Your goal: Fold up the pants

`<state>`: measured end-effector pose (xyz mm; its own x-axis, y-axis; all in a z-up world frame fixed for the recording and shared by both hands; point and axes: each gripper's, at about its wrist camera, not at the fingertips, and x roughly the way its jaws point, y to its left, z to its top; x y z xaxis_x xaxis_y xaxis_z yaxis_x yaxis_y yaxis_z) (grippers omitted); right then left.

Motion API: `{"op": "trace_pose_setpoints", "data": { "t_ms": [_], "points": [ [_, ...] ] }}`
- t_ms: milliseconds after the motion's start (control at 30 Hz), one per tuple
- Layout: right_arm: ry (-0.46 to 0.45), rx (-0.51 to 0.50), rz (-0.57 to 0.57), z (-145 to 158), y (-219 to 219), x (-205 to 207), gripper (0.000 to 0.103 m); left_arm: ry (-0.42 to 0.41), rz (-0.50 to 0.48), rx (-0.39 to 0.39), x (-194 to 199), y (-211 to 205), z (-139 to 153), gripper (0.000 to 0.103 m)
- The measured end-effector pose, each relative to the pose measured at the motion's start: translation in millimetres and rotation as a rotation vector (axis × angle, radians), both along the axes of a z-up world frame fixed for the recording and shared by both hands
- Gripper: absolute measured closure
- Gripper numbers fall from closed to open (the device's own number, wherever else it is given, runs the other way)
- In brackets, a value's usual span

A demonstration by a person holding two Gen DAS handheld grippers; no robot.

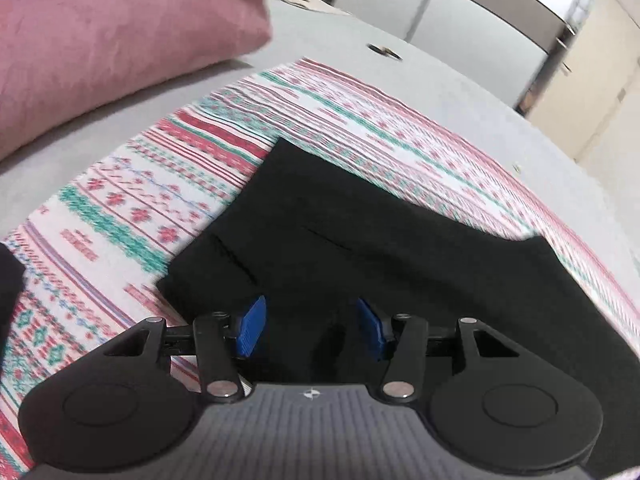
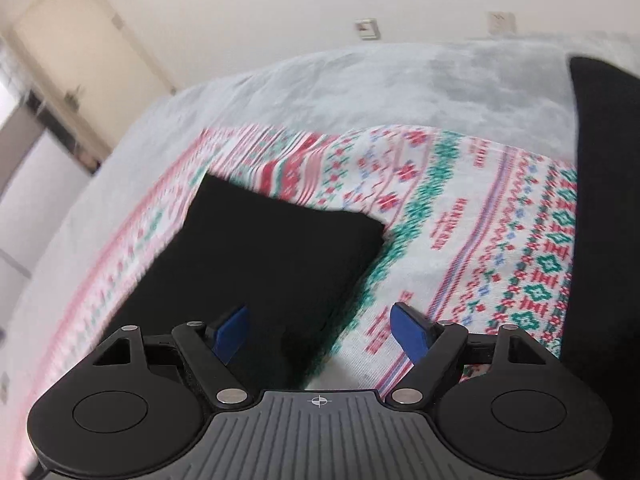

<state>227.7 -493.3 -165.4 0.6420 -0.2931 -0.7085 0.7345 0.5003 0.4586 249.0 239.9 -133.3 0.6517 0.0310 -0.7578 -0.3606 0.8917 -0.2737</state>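
The black pants lie flat on a patterned red, green and white cloth spread over a grey bed. In the left wrist view my left gripper is open above the near part of the pants, with nothing between its blue pads. In the right wrist view the pants show as a dark folded slab with a square corner. My right gripper is open above the slab's near right edge, its left pad over the black fabric and its right pad over the patterned cloth. Both views are blurred.
A pink pillow lies at the far left of the bed. The grey bed cover extends beyond the cloth. A dark sleeve or body fills the right edge of the right wrist view. A wall and a door stand behind.
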Motion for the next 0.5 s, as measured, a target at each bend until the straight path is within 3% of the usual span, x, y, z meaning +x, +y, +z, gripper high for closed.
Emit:
{"op": "trace_pose_setpoints", "data": {
  "t_ms": [200, 400, 500],
  "points": [
    [-0.072, 0.063, -0.044, -5, -21, -11, 0.024, -0.022, -0.099, -0.012, 5, -35, 4, 0.023],
    [-0.028, -0.025, 0.018, -5, -17, 4, 0.028, -0.037, -0.158, -0.036, 12, -61, 5, 0.023],
    [-0.053, 0.021, -0.024, -8, -23, 8, 0.032, -0.013, -0.169, -0.002, 21, -67, -4, 0.023]
  ]
}}
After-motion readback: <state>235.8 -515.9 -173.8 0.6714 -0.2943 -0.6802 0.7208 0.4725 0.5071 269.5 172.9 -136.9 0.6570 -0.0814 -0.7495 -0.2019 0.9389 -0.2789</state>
